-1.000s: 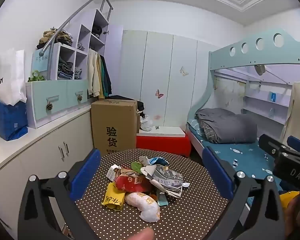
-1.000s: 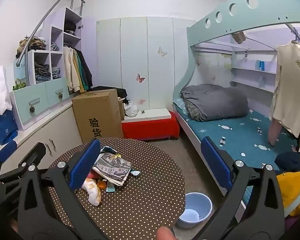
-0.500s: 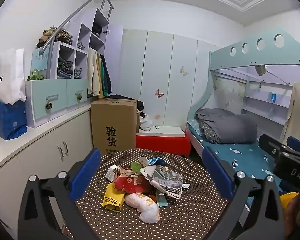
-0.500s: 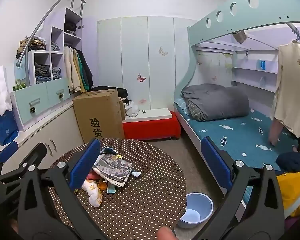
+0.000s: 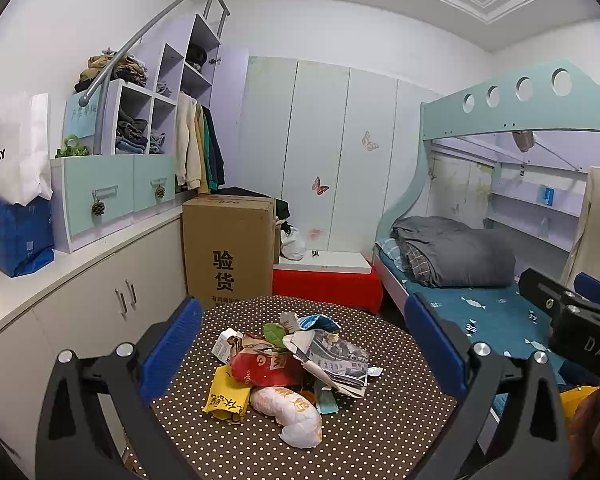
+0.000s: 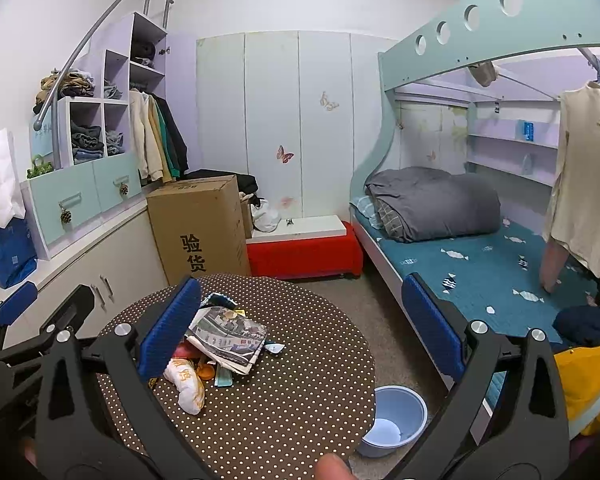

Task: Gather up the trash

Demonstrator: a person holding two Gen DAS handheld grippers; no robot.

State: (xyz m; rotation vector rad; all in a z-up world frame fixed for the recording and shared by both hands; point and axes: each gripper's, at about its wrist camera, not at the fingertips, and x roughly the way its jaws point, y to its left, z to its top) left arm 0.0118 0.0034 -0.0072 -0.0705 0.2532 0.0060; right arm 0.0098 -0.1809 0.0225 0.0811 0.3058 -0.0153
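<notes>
Brown polka-dot cloth covers the round table, and the trash is heaped near its middle. Going left to right in the left wrist view: a yellow wrapper lies at the pile's left edge, a red packet sits just beside and above it, a white bag with orange print lies in front toward the camera, and a crumpled newspaper spreads over the pile's right side. A small white scrap lies on the cloth just right of the newspaper.

Left gripper hangs above the near edge of the table with its blue-padded fingers spread wide, empty, the pile showing between them. Right gripper is likewise spread wide and holds nothing; from its view the pile lies toward the left finger, with bare cloth between the pads.

Beyond the table, from left: a white cabinet, a cardboard box standing against it, a red bench, then the bunk bed with a grey duvet. A blue basin stands on the floor just beside the table's right edge, between table and bed.
</notes>
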